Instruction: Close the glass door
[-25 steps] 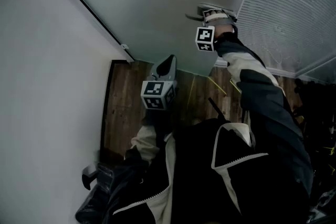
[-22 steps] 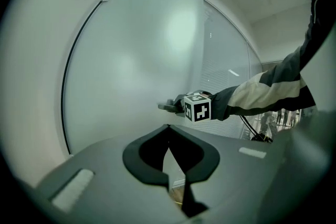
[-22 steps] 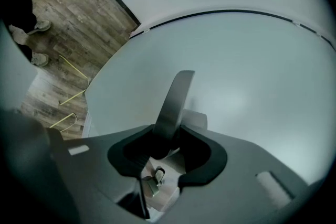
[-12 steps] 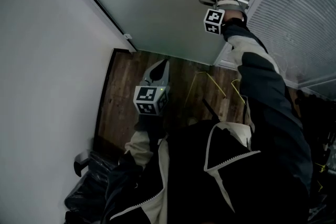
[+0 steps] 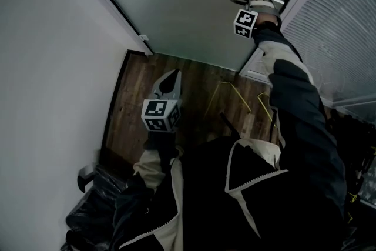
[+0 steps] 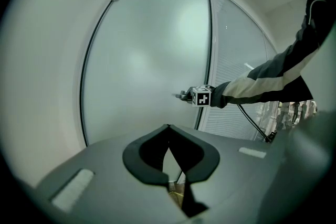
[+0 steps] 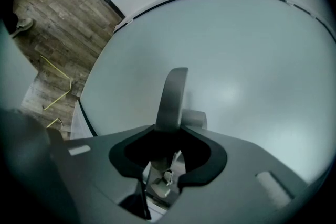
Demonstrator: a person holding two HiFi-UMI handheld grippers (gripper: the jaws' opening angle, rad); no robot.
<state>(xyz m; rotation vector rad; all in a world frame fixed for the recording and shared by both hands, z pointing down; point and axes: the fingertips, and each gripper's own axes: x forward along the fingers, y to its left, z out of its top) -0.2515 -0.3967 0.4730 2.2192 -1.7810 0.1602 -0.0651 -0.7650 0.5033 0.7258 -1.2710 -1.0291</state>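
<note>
1. The frosted glass door [image 5: 194,3] has its handle-side edge just beside a slatted panel [image 5: 341,38].
2. The right gripper [image 7: 169,136] has fingers that have just been closing, grasping the door handle [image 7: 174,92].
3. The left gripper [image 6: 168,128], fingers clenched on nothing, hangs well short of the door, above the wood floor [image 5: 135,103].

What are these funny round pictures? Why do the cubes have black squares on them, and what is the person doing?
A person wears a camera on the head and holds a two-jaw gripper in each hand, like big tweezers. The cubes with square markers are part of those grippers. The head view looks down: you see a dark sleeve, the wooden floor and a big frosted glass door. The other two pictures come from small cameras riding on each gripper, looking along its jaws. The right gripper has the door handle between its jaws, which have just been closing on it. The left gripper hangs lower, jaws together, holding nothing.
</note>
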